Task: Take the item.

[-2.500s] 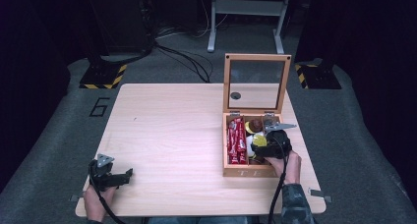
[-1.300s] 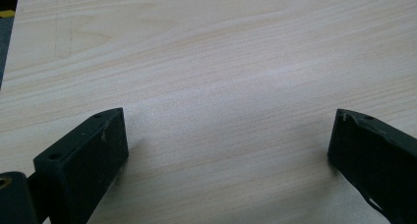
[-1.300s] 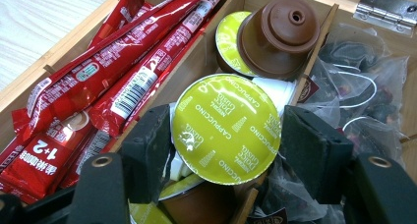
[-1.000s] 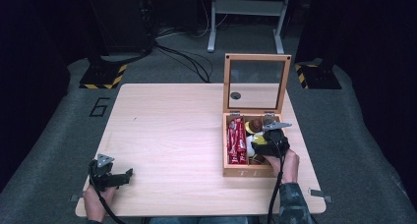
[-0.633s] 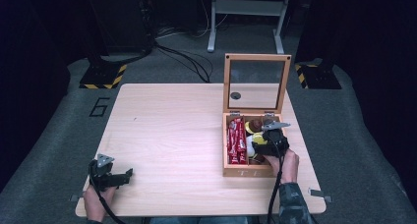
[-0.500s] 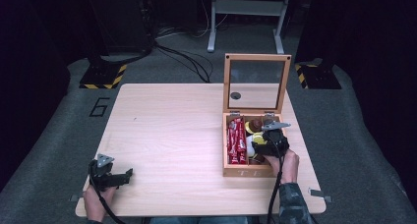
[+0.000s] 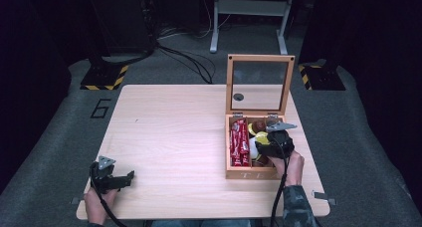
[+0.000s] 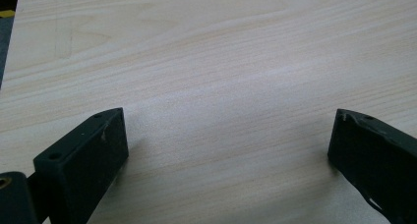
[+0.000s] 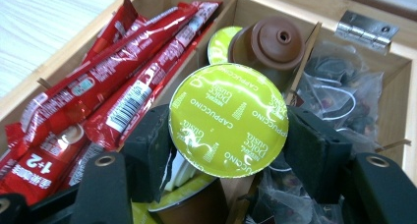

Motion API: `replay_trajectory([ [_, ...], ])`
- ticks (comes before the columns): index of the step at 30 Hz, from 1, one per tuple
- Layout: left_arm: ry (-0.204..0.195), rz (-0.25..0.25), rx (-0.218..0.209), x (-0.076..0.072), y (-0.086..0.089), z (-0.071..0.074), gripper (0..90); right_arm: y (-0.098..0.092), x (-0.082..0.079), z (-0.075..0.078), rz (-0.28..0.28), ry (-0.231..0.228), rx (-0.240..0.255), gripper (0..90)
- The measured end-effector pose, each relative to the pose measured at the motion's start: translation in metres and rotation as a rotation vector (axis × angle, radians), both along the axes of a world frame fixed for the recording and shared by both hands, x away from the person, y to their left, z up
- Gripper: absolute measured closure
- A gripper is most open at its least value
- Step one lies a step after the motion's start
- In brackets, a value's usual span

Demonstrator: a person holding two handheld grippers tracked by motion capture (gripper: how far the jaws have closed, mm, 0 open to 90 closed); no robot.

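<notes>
Now, at the lower left of the high view, the left gripper (image 7: 130, 176) rests wide apart over the bare surface (image 7: 169, 132), grasping nothing. At the centre right, in the wooden box (image 7: 251, 174), the right gripper (image 9: 226, 135) has just been closing and clamps the green-lidded coffee capsule (image 9: 228, 119) above the middle compartment. Judging by that, lifting it out comes next.

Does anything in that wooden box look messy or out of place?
Slightly. In the wooden box, the red sachets lie splayed and overlapping rather than stacked. A brown capsule sits tipped on its side. The green-lidded capsule is tilted because the right tool grips it. Nothing looks spilled or broken.
</notes>
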State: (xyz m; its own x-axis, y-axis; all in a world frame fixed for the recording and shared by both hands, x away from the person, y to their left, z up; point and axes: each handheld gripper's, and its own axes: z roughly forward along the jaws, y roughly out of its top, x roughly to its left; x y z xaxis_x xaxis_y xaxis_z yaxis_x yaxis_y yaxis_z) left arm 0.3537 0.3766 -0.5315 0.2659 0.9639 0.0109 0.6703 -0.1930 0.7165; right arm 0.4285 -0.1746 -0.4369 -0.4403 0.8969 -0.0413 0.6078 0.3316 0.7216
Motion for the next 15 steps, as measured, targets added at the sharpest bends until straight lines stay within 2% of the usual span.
replay_trajectory([
  [4, 0.0, 0.0, 0.0, 0.0, 0.0, 0.0, 1.5, 0.002, -0.002, 0.005, -0.008, -0.012, 0.008, 36.7],
  [15, 0.002, 0.0, -0.001, 0.0, 0.0, 0.0, 1.5, 0.011, -0.006, 0.02, 0.034, -0.053, 0.019, 36.8],
])
